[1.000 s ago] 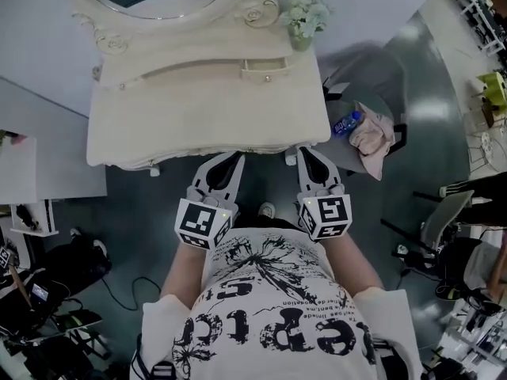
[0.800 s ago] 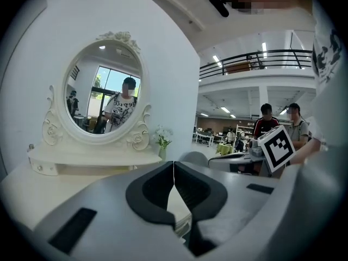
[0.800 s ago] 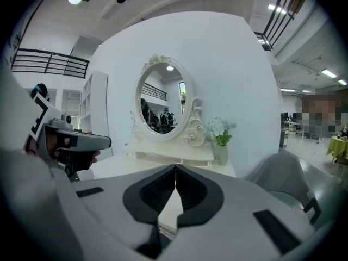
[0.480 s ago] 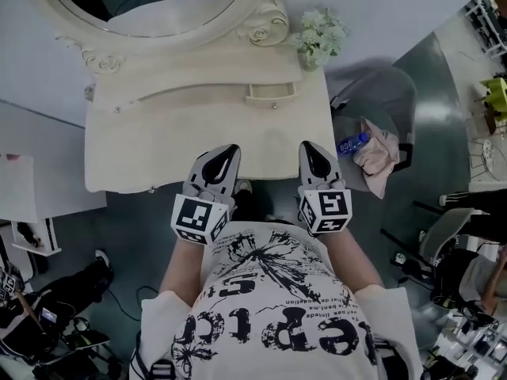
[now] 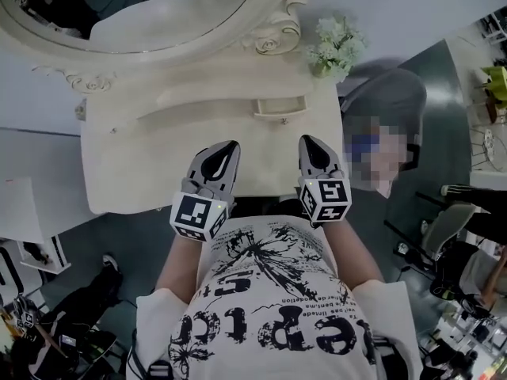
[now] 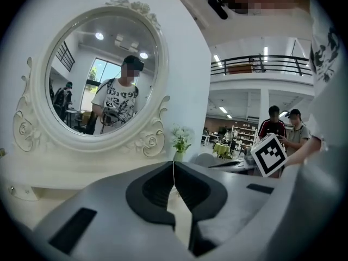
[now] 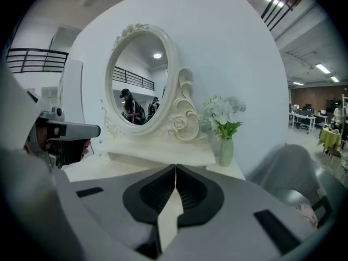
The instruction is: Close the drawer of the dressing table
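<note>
The cream dressing table (image 5: 135,157) fills the upper half of the head view, with its oval mirror (image 5: 135,22) at the back. A small upper drawer with a knob (image 5: 279,108) sits shut on the table's raised shelf. No drawer front shows past the table's front edge, which my grippers and arms partly hide. My left gripper (image 5: 226,146) and right gripper (image 5: 310,140) hover side by side over the front of the table top. Both are shut and hold nothing. Shut tips also show on the left gripper (image 6: 174,165) and the right gripper (image 7: 175,167), facing the mirror (image 7: 141,80).
A vase of white flowers (image 5: 337,42) stands at the table's back right corner. A grey covered chair (image 5: 388,101) is just right of the table, and a white cabinet (image 5: 32,236) is at the left. Two people (image 6: 283,126) stand in the background.
Both grippers moved forward together from the table's front edge to over its top. The layered edge that stuck out under the table front is out of sight now.
</note>
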Available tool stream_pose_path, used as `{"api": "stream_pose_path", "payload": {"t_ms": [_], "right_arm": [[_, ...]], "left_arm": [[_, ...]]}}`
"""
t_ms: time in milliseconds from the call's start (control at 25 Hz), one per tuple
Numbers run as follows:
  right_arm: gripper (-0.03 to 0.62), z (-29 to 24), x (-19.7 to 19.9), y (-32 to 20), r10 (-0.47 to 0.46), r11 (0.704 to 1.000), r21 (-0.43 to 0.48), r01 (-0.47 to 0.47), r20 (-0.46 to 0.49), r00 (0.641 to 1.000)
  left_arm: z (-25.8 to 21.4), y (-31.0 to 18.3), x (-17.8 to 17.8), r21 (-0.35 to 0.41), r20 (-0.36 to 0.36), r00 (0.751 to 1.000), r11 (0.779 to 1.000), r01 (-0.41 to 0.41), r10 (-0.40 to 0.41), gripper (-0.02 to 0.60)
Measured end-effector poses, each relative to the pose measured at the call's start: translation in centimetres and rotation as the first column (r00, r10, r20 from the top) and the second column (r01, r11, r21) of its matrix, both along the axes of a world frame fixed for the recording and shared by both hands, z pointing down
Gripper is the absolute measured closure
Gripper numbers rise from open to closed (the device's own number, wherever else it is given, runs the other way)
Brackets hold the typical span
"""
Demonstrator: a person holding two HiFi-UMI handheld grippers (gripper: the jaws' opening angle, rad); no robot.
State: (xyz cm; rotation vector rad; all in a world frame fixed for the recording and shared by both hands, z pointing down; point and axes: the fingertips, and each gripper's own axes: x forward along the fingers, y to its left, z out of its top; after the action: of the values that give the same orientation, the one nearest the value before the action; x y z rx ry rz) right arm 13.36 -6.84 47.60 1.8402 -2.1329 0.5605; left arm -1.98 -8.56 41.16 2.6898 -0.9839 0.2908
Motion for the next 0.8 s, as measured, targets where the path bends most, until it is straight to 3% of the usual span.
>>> {"api": "stream_pose_path", "payload": {"t_ms": [400,560,800], "right_arm": [[0.572,7.4,-0.8,-3.0,-0.107,0.983,-0.15,0.109,0.02,0.994],[0.504,10.6,-1.0,-3.9,-0.161,0.963,-0.213,0.165,0.037,0.986],[0.474,13.1,-1.1,-5.4,-0.168,0.95,-0.257,0.178,0.061,0.984]], "left_arm": [[4.2,-1.6,-0.3,-0.034,0.017,0.997,0.997,0.073,-0.073,0.561],[6.5,-1.6,-0.9,-0.078,0.037,0.99,0.987,0.139,-0.136,0.561],[8.3,-2.1,-0.6,-0.103,0.056,0.983,0.978,0.181,-0.176,0.561]]}}
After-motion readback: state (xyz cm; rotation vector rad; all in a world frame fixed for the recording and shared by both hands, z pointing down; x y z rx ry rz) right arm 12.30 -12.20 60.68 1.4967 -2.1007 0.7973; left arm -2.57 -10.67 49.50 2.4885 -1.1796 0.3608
